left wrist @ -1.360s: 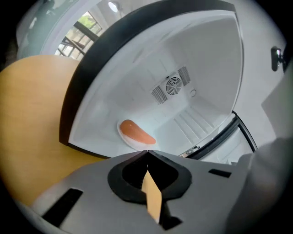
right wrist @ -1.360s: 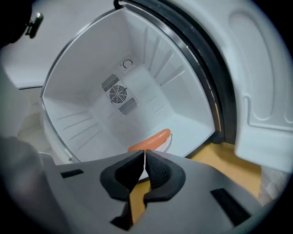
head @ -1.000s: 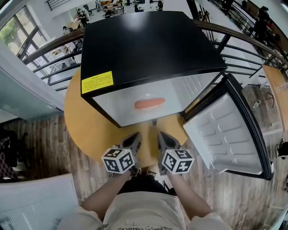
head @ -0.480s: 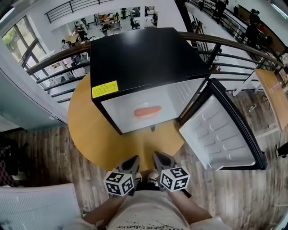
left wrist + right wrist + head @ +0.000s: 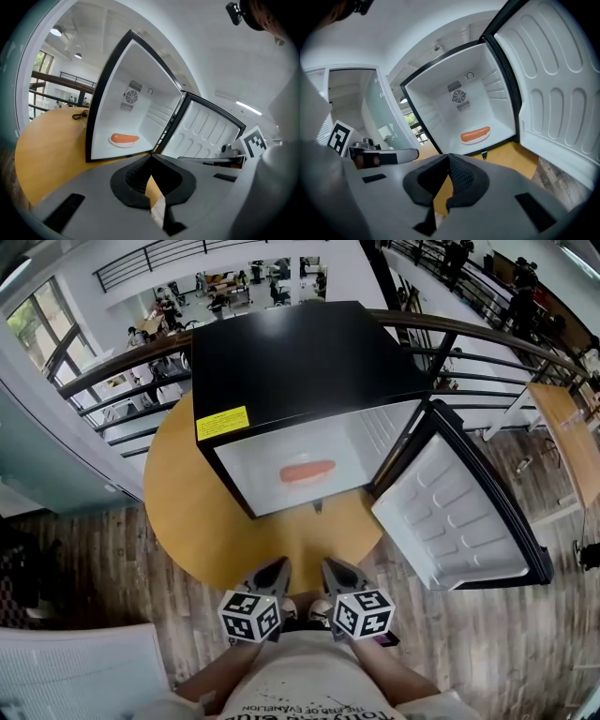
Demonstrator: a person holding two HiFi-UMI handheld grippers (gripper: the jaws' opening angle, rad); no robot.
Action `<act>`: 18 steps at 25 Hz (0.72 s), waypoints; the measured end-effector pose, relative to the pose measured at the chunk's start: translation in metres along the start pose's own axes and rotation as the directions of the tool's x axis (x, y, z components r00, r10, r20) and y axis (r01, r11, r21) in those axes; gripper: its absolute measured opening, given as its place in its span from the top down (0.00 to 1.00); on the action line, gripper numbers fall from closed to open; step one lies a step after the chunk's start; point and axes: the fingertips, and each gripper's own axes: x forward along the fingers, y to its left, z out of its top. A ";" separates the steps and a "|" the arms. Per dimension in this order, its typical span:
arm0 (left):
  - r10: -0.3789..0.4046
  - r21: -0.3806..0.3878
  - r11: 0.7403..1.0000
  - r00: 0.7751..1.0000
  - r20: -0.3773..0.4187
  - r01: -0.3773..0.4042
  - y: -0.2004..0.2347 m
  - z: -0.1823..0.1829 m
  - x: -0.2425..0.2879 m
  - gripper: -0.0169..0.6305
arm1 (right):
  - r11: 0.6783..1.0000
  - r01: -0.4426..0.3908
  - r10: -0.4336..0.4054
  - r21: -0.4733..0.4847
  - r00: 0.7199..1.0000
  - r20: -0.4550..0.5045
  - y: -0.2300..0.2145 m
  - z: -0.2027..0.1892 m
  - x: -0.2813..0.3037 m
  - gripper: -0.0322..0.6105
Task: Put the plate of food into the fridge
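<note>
While the left gripper (image 5: pixel 277 568) and right gripper (image 5: pixel 330 566) jaws meet empty, an oblong sausage (image 5: pixel 124 138) tops a round plate (image 5: pixel 122 144).

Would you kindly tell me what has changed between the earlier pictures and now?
Both the left gripper and the right gripper, shut and empty, drew back from the black mini fridge toward the person. The white plate with the orange sausage stayed inside; the door stayed open.

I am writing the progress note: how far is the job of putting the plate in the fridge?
Done: the plate with a sausage lies inside the fridge. In hand: nothing; left tool and right tool are shut, empty. Left: perhaps closing the open door.
</note>
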 end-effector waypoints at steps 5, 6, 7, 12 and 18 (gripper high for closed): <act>-0.026 -0.018 0.999 1.000 0.004 0.026 -0.006 -0.001 0.002 0.94 | 1.000 0.012 -0.013 -0.018 1.000 -0.012 -0.001 -0.005 -0.004 0.91; -0.023 -0.011 1.000 1.000 0.005 0.023 -0.006 0.000 0.001 0.94 | 1.000 0.013 -0.013 -0.020 1.000 -0.013 -0.001 -0.005 -0.004 0.91; -0.019 -0.001 1.000 1.000 0.006 0.019 -0.006 0.001 0.002 0.94 | 1.000 0.013 -0.014 -0.023 1.000 -0.014 -0.001 -0.005 -0.004 0.91; -0.011 -0.002 1.000 1.000 0.000 0.011 -0.005 0.001 0.002 0.94 | 1.000 0.007 -0.008 -0.025 1.000 -0.024 -0.001 -0.007 -0.002 0.91; 0.001 0.021 1.000 1.000 -0.009 -0.001 -0.003 -0.001 0.000 0.94 | 0.999 0.020 -0.020 -0.036 1.000 -0.021 -0.001 -0.005 0.000 0.91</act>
